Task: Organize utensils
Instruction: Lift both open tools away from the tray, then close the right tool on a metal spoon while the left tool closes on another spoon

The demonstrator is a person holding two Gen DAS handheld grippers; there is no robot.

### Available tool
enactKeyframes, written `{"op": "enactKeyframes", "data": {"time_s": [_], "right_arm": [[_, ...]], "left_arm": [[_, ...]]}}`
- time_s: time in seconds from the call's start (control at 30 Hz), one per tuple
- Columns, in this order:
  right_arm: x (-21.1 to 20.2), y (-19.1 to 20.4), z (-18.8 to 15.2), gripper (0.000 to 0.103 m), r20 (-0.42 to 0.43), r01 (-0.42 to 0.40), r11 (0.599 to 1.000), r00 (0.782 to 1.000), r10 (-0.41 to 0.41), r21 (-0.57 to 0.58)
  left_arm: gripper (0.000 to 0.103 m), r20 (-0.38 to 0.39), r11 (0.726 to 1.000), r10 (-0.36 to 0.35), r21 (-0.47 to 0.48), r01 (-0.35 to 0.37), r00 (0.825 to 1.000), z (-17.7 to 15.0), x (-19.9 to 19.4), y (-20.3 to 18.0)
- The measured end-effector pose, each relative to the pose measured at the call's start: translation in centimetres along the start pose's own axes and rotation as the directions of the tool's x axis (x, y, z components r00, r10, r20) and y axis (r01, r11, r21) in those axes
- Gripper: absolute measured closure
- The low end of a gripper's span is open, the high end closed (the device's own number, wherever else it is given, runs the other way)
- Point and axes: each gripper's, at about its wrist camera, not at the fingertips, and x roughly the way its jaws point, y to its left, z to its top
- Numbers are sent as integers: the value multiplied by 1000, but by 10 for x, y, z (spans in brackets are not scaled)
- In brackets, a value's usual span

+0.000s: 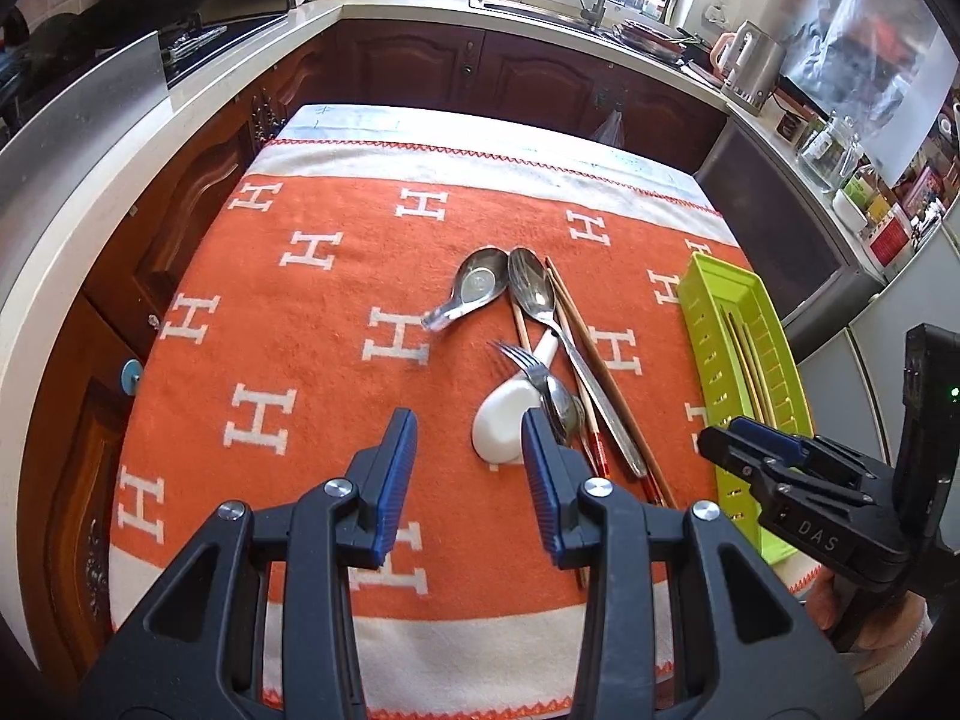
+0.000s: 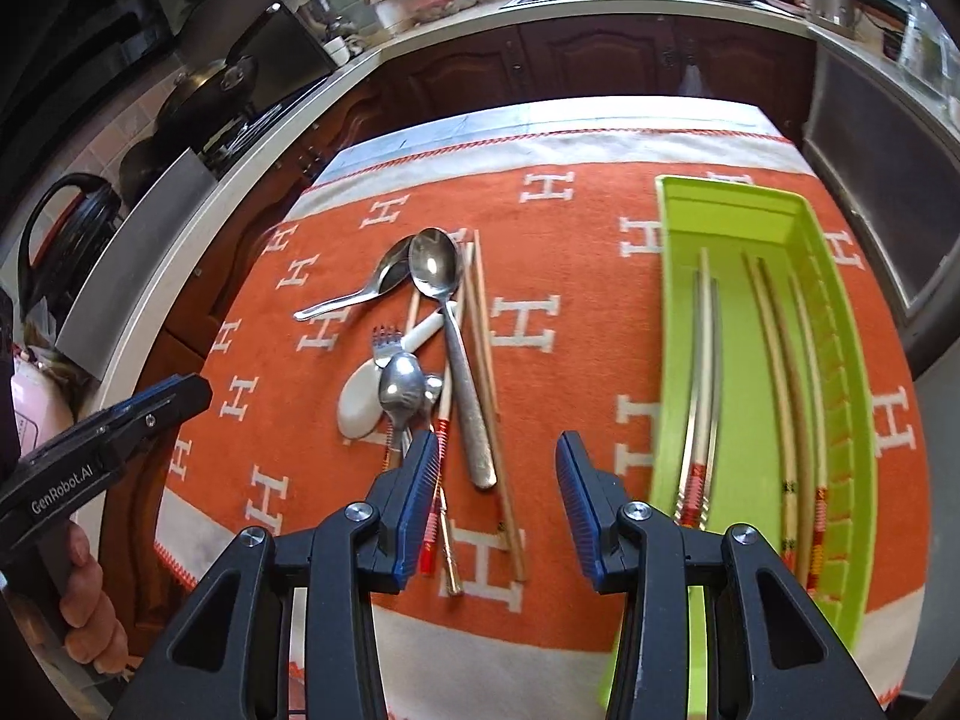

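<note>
both grippers hang over the orange cloth (image 2: 558,372) with nothing in them: the left gripper (image 1: 469,450) has its jaws partly apart over bare cloth just left of the pile, and the right gripper (image 2: 497,468) stands the same way, above the near ends of the loose chopsticks (image 2: 480,354), between the pile and the green tray (image 2: 672,228). the tray sits at the right side of the cloth and already holds several chopsticks lying lengthwise, so the sorting looks partly done, with the hands between picks. what is left is a tangle in the middle: a long metal spoon (image 2: 447,312) lies across the chopsticks, a short metal soup spoon (image 2: 384,279) lies just to its left with bowls nearly touching, and a white ceramic spoon (image 2: 366,402) lies under a fork (image 2: 387,339) and a smaller spoon (image 2: 401,387). the next pick probably calls for one piece that is free on top, likely the long spoon or an outer chopstick, with the jaws lowered around a thin handle lying flat on soft cloth; pulling a buried piece would drag the rest. how many chopsticks are in the pile is hard to tell, since some run under the spoons and behind the right gripper's fingers. the tray's near end is cut off by the gripper body, and whether it has dividers is unclear. the fork's handle is hidden.
</note>
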Motion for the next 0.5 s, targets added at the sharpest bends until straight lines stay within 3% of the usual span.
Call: {"op": "enactKeyframes", "data": {"time_s": [0.1, 0.27, 0.5], "right_arm": [[15, 8, 15, 62, -19, -23, 999, 1000, 22, -25], [43, 21, 42, 63, -30, -28, 997, 999, 25, -79], [91, 28, 70, 76, -82, -54, 994, 996, 46, -95]], "left_arm": [[64, -14, 999, -26, -19, 26, 1000, 18, 13, 13], [62, -51, 997, -60, -50, 57, 997, 50, 47, 33], [62, -166, 989, -133, -80, 121, 977, 73, 122, 45]]}}
